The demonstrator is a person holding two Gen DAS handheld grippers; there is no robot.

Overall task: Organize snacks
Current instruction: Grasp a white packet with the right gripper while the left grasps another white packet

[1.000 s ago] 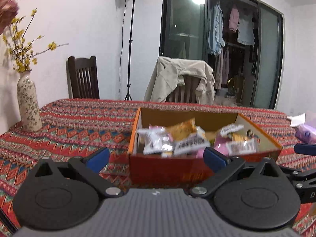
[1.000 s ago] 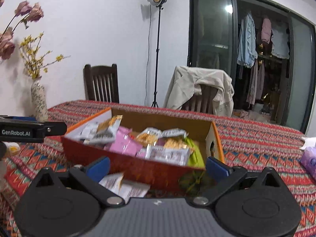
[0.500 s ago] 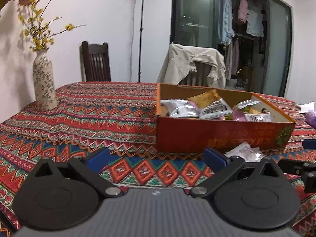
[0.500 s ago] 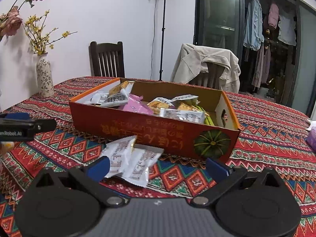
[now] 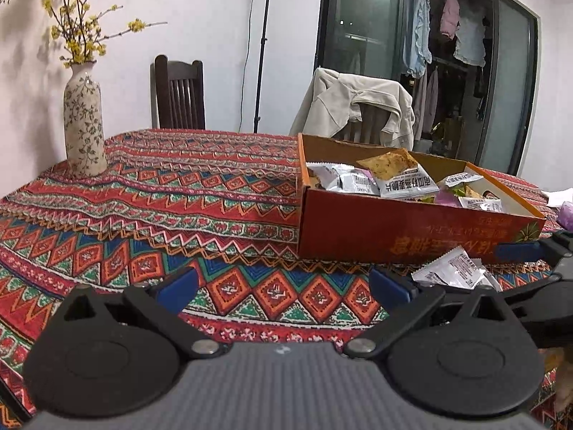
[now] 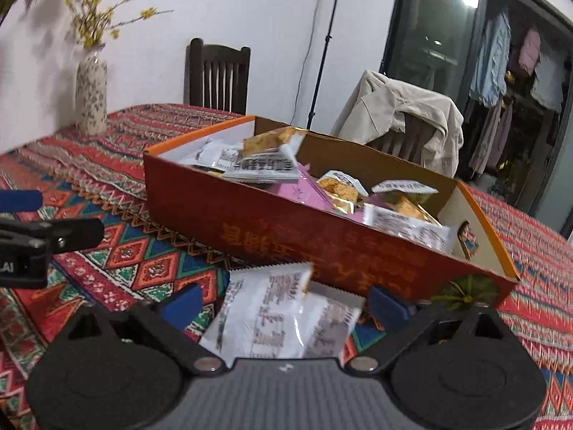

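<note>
Packets of snacks, white and printed, lie loose on the patterned tablecloth just in front of the long red wall of the cardboard box, two of them overlapping, the upper one with a corner touching or nearly touching that wall. Your right gripper sits low over them with its blue-tipped fingers spread wide, one on each side of the packets, and nothing pinched between them. The right wrist view is blurred, so you cannot tell whether the fingers rest on the cloth.

From your left wrist view the same packets show at the right, beside the box's near wall, with your right gripper around them. Your left gripper hangs over bare cloth, well to the left of the packets, fingers also spread apart and holding nothing.

Inside the box lie more snacks: white, golden and pink wrappers piled against each other, some leaning above the rim. A pumpkin picture marks the box's near right corner.

Farther out, a flowered vase with yellow sprigs stands on the cloth near the wall, a dark wooden chair behind the table, and a second chair draped with a beige jacket behind the box.
</note>
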